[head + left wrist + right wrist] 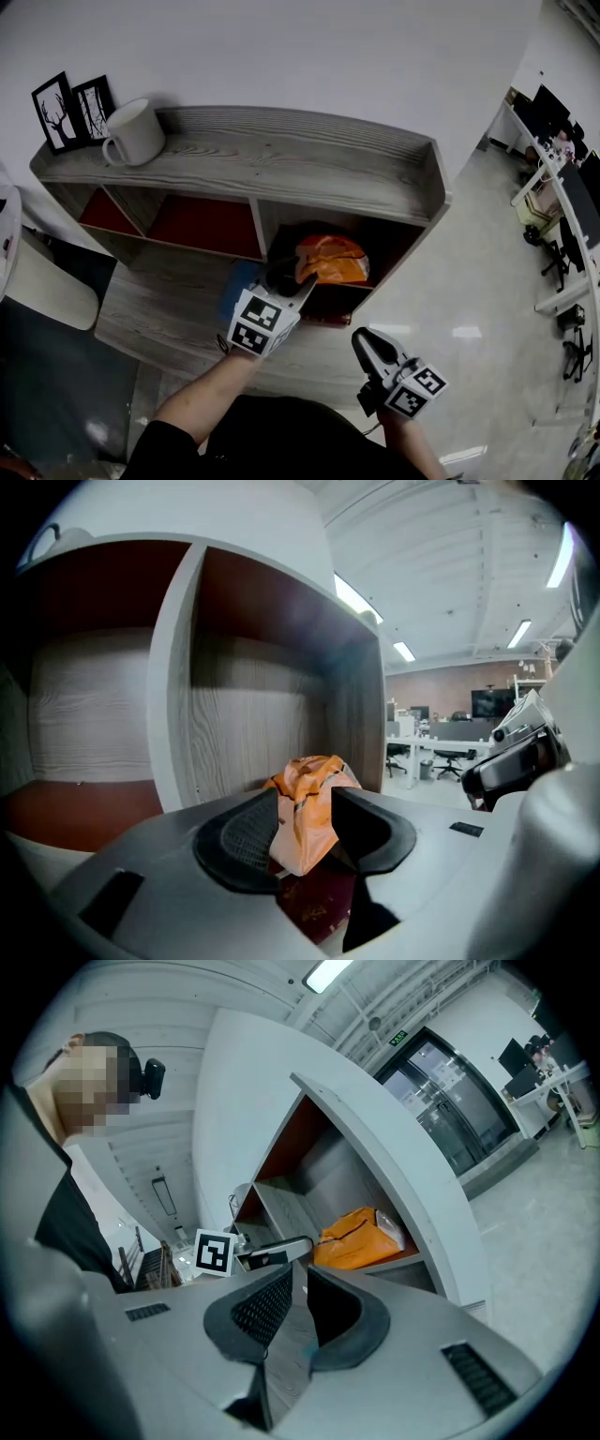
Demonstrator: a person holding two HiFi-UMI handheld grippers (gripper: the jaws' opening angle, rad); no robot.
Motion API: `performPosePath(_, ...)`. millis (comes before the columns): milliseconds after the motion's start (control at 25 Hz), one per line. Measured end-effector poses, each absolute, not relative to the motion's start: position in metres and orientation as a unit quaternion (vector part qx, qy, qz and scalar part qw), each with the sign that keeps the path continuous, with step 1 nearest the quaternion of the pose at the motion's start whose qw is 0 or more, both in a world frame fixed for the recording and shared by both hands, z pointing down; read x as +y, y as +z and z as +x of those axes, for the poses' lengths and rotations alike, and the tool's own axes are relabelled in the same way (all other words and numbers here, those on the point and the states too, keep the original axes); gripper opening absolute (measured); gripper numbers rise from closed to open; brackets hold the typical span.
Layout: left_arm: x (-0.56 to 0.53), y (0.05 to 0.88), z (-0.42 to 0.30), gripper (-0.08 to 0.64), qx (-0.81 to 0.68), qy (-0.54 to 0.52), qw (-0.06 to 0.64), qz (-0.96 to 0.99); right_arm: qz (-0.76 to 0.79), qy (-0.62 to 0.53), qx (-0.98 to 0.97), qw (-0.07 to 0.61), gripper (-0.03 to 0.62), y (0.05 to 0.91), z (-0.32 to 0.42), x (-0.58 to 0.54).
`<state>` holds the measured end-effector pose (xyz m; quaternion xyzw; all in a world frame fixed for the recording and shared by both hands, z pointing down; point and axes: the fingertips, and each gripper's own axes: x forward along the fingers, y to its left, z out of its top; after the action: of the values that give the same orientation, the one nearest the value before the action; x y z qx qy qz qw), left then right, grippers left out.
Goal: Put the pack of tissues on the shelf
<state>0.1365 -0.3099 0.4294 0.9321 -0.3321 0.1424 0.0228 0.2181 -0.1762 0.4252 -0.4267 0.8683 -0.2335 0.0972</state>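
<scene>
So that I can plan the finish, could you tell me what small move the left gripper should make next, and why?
Probably draw the left gripper straight back out of the shelf. Its jaws stand apart, and the crumpled orange plastic tissue pack between them rests on the floor of the grey wooden shelf unit's right-hand compartment, so it seems released.

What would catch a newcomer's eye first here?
The orange pack of tissues lying in the shelf's right-hand compartment is the brightest thing in view. The left hand-held gripper is right in front of it, jaws apart with the pack showing between them. A white mug and two framed pictures stand on the shelf's top, at its left end.
</scene>
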Motion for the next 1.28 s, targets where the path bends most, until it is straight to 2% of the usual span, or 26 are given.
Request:
performPosePath(360,-0.269,0.394,0.101,0.166,-0.331,0.098,0.029,0.938,-0.397,-0.225,0.885,0.090,0.021,0.416,0.191,-0.172)
performPosePath(680,-0.228,0.380,0.053,0.124,-0.321,0.065,0.054,0.943,-0.392,-0.212,0.891,0.089,0.021,0.406,0.154,-0.170)
performPosePath(1280,-0.192,0.381,-0.042,0.048,-0.321,0.054,0.058,0.944,-0.382,-0.183,0.902,0.084,0.021,0.383,0.069,-0.176)
